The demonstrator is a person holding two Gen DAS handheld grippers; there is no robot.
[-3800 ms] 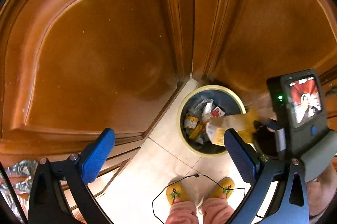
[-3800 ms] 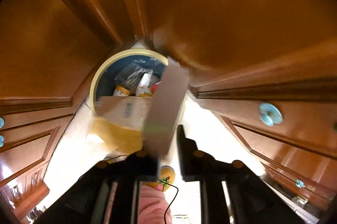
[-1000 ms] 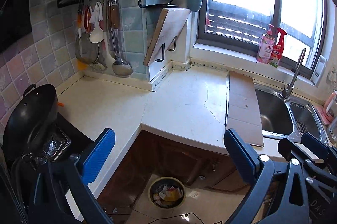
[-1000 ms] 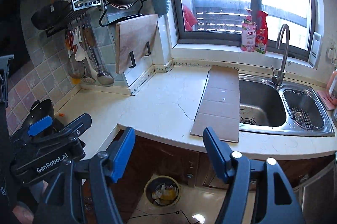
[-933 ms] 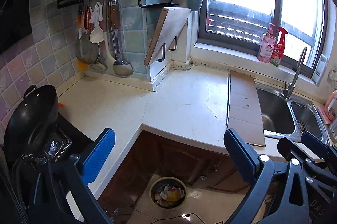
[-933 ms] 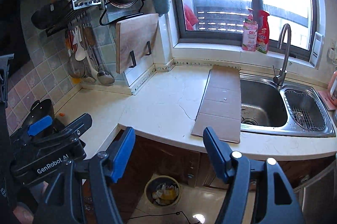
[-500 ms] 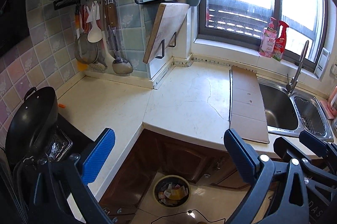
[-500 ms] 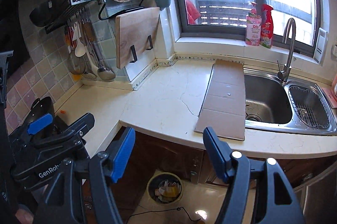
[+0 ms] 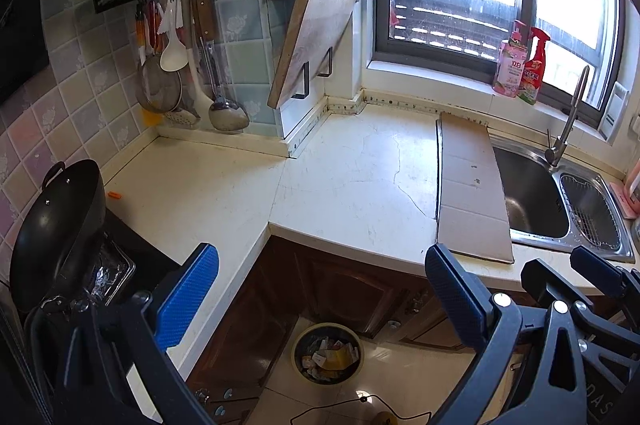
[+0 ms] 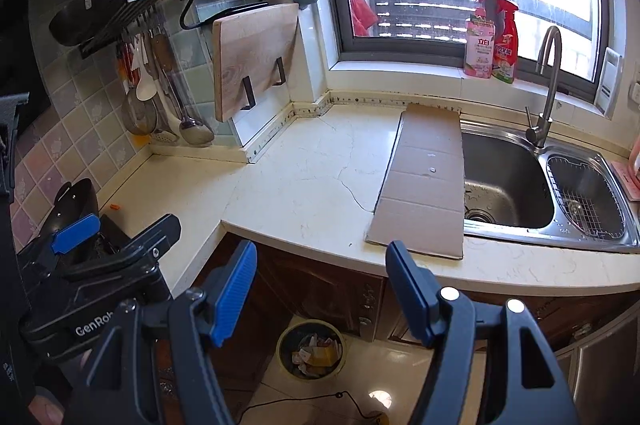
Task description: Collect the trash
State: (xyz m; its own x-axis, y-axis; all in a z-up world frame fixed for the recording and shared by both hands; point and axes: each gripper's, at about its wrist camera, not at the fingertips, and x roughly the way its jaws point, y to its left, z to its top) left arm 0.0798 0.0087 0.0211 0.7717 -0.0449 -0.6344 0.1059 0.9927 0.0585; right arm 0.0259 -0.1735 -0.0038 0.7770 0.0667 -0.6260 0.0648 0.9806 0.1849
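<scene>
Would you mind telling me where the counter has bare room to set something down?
The widest free patch is the pale counter between the wall-mounted cutting board and the flat cardboard. A second runs left toward the black wok, bare except for a small orange scrap. Right of the cardboard, the sink takes the space.

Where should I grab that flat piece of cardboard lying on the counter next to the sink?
Grip the cardboard sheet at its near short edge, coming from the front of the counter. It lies flat, so the top offers no hold, but that edge reaches almost to the counter's front rim, nearest the open right tool, which could probably slip under it.
</scene>
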